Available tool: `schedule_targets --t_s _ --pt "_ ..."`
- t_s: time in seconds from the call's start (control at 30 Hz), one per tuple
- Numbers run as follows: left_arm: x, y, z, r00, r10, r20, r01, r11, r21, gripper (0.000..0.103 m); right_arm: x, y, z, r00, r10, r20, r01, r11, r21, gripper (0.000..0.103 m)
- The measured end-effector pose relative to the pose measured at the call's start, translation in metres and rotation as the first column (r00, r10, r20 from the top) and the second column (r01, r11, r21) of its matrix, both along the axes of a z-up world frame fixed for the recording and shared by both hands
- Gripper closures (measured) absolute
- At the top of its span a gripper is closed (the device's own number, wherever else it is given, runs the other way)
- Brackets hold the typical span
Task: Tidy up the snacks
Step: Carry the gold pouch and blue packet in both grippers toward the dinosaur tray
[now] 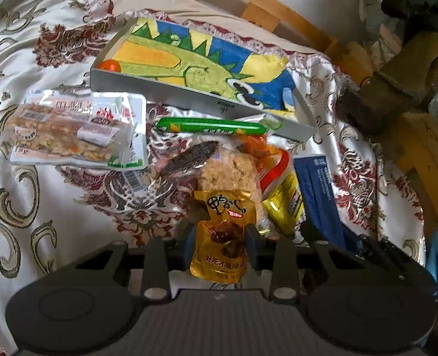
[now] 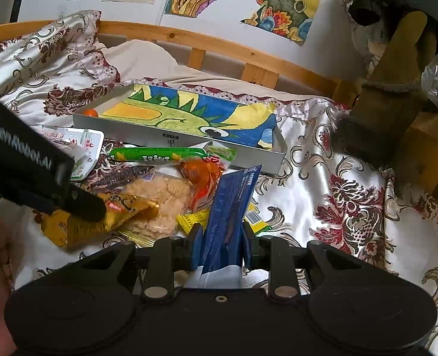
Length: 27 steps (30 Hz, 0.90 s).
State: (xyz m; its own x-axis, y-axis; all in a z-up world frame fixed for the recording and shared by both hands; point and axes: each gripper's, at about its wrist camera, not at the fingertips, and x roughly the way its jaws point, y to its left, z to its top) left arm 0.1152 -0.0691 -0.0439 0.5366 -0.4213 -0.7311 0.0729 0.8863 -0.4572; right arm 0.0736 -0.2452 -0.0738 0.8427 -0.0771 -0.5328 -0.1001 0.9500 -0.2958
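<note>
On the bed, just before the tray [image 1: 189, 96], the left claw [image 1: 220, 244] pinches a yellow pouch [image 1: 221, 225]; the right claw [image 2: 221, 246] grips a blue packet [image 2: 230, 207]. A green sausage [image 1: 210, 126] and rice cracker [image 1: 230, 169] crowd between.

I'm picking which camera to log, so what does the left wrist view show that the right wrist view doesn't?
Only the left wrist view shows the nut bar pack fully, lying on a white tray pack, and the left claw shut on the gold pouch.

Only the right wrist view shows the drawings on the wall, and the right claw shut on the blue packet.

Both show the grey tray with the dinosaur drawing, the small orange ball, the green sausage stick and the rice cracker pack.
</note>
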Motion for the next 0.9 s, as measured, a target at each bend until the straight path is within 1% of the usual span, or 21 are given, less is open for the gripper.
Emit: schedule_targets --t_s 0.17,0.27,0.33,0.37,0.4,0.47,0.5,0.53,0.6,0.67,0.7,0.73,0.77,0.83,0.87,0.9 --pt "-0.001 0.001 -0.001 1.000 -0.003 0.005 0.003 1.000 0.001 0.069 0.000 0.001 -0.002 1.000 0.003 -0.004 -0.003 1.000 0.006 0.075" --pt "-0.001 -0.001 -0.001 1.000 -0.016 0.018 0.015 1.000 0.020 0.068 0.000 0.001 -0.002 1.000 0.006 -0.006 -0.005 1.000 0.011 0.075" --pt "0.002 -0.004 -0.004 0.999 -0.042 0.005 0.041 0.998 0.039 0.059 0.000 0.001 -0.003 1.000 0.007 -0.010 -0.007 1.000 0.013 0.075" --pt "0.004 -0.005 -0.007 0.998 -0.060 -0.007 0.061 0.997 0.044 0.057 0.000 0.002 -0.003 1.000 0.006 -0.011 -0.006 1.000 0.012 0.075" --pt "0.005 -0.006 -0.009 0.997 -0.074 -0.013 0.074 0.996 0.046 0.052 0.000 0.002 -0.003 1.000 0.005 -0.014 -0.005 1.000 0.011 0.075" --pt "0.008 -0.008 -0.011 0.996 -0.090 -0.022 0.091 0.994 0.053 0.046 0.001 0.000 -0.004 1.000 0.000 -0.020 0.000 1.000 0.016 0.075" --pt "0.010 -0.009 -0.010 0.995 -0.098 -0.020 0.099 0.993 0.060 0.041 0.002 -0.001 -0.004 1.000 0.000 -0.023 0.001 1.000 0.020 0.075" --pt "0.011 -0.012 -0.009 0.994 -0.106 -0.017 0.107 0.992 0.068 0.032 0.002 -0.002 -0.005 1.000 0.000 -0.026 0.001 1.000 0.024 0.075" --pt "0.018 -0.018 -0.007 0.991 -0.136 -0.009 0.136 0.987 0.090 0.027 0.003 -0.003 -0.005 1.000 0.001 -0.028 0.000 1.000 0.028 0.075" --pt "0.024 -0.026 -0.008 0.986 -0.166 -0.016 0.167 0.978 0.122 0.027 0.005 -0.004 -0.005 1.000 0.004 -0.024 -0.003 0.999 0.033 0.075" --pt "0.026 -0.029 -0.009 0.984 -0.177 -0.019 0.178 0.975 0.135 0.030 0.005 -0.005 -0.004 1.000 0.006 -0.021 -0.005 0.999 0.032 0.075" --pt "0.027 -0.032 -0.010 0.982 -0.186 -0.024 0.188 0.971 0.149 0.042 0.005 -0.005 -0.004 1.000 0.006 -0.017 -0.005 1.000 0.030 0.075" --pt "0.027 -0.034 -0.011 0.980 -0.194 -0.030 0.197 0.967 0.164 0.050 0.006 -0.005 -0.003 1.000 0.005 -0.012 -0.005 1.000 0.029 0.075" --pt "0.028 -0.034 -0.013 0.980 -0.194 -0.041 0.198 0.963 0.181 0.057 0.007 -0.007 -0.002 1.000 0.003 -0.005 -0.003 1.000 0.031 0.075" --pt "0.026 -0.033 -0.013 0.981 -0.190 -0.032 0.192 0.965 0.176 0.058 0.008 -0.007 -0.001 1.000 0.002 -0.004 -0.002 0.999 0.033 0.075" --pt "0.024 -0.031 -0.012 0.982 -0.189 -0.024 0.191 0.966 0.174 0.062 0.008 -0.008 0.000 1.000 0.001 -0.001 -0.001 0.999 0.034 0.075"
